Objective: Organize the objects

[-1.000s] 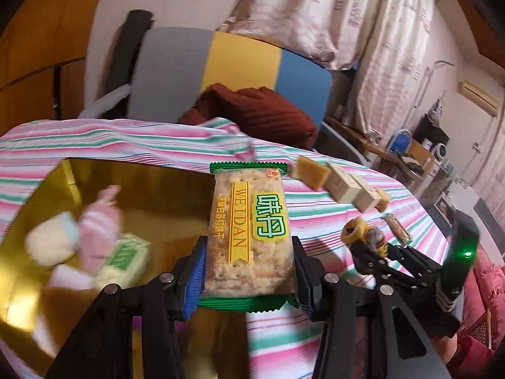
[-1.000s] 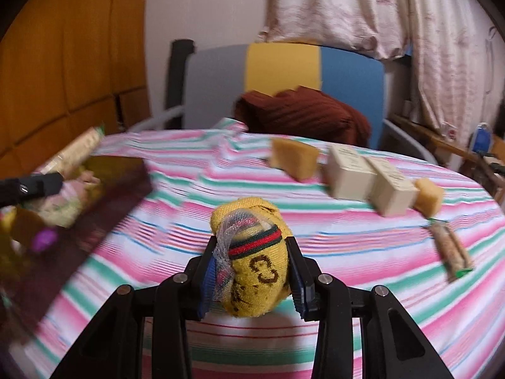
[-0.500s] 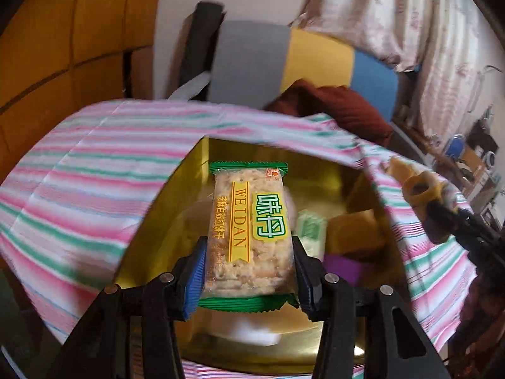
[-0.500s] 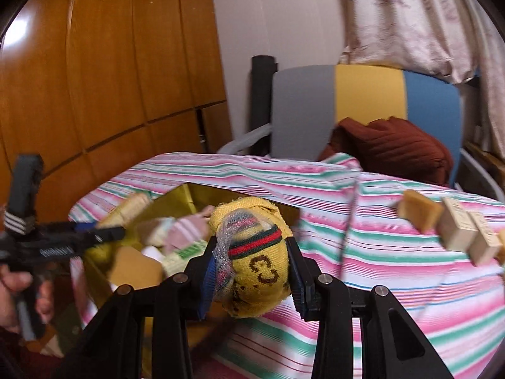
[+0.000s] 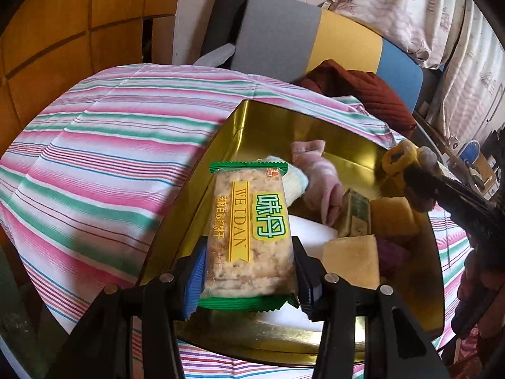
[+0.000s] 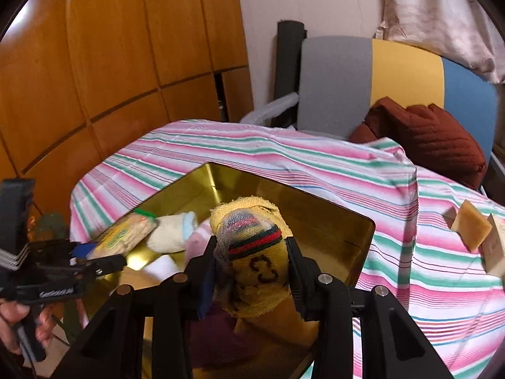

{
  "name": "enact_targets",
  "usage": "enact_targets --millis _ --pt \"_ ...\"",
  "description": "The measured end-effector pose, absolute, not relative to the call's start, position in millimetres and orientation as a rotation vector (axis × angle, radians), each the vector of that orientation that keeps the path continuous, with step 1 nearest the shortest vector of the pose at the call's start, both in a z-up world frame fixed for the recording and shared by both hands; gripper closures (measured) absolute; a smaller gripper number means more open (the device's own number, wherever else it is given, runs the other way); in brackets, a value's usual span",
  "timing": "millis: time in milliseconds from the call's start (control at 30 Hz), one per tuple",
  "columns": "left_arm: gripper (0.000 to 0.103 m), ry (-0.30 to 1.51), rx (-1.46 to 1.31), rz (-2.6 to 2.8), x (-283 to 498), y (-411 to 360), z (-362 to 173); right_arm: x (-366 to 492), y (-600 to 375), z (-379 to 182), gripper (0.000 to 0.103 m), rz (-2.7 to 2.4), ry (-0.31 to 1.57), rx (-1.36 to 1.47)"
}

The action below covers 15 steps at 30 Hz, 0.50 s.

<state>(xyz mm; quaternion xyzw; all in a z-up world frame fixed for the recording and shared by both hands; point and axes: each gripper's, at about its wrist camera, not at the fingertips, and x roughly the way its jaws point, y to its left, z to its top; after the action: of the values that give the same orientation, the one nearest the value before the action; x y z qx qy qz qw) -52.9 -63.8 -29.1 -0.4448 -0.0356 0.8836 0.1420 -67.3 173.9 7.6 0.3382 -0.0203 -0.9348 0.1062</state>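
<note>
My left gripper (image 5: 249,271) is shut on a green-edged cracker packet (image 5: 249,230), held above the near left part of the gold tray (image 5: 284,126). My right gripper (image 6: 252,271) is shut on a rolled yellow sock (image 6: 252,252) with a red and green band, hanging over the tray (image 6: 315,208). In the tray lie a pink sock (image 5: 318,173), a white sock (image 5: 295,183), a small green box (image 5: 355,214) and yellow blocks (image 5: 391,214). The right gripper with its sock (image 5: 401,158) shows at the tray's right edge in the left wrist view.
The tray sits on a pink, green and white striped tablecloth (image 5: 110,164). Tan blocks (image 6: 472,230) lie on the cloth to the right of the tray. A grey, yellow and blue chair (image 6: 378,75) with a dark red cushion (image 6: 432,135) stands behind the table. Wooden panels line the left.
Both grippers have swung left over the gold tray, each still carrying its object. The right one came from the open cloth to above the tray.
</note>
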Motion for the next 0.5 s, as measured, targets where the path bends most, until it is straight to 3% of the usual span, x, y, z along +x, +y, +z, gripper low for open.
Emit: enact_targets --millis 200,333,500 --pt "0.054 -0.067 -1.309 2.556 -57 -63 -33 -89 186 -2 0.059 -2.777 -0.150 1.057" --pt "0.054 -0.026 -1.349 2.560 -57 -60 -40 -93 191 -4 0.033 -2.805 -0.223 1.095" --pt "0.054 -0.064 -1.309 2.585 -55 -61 -32 -72 185 2 0.027 -2.823 -0.210 1.014"
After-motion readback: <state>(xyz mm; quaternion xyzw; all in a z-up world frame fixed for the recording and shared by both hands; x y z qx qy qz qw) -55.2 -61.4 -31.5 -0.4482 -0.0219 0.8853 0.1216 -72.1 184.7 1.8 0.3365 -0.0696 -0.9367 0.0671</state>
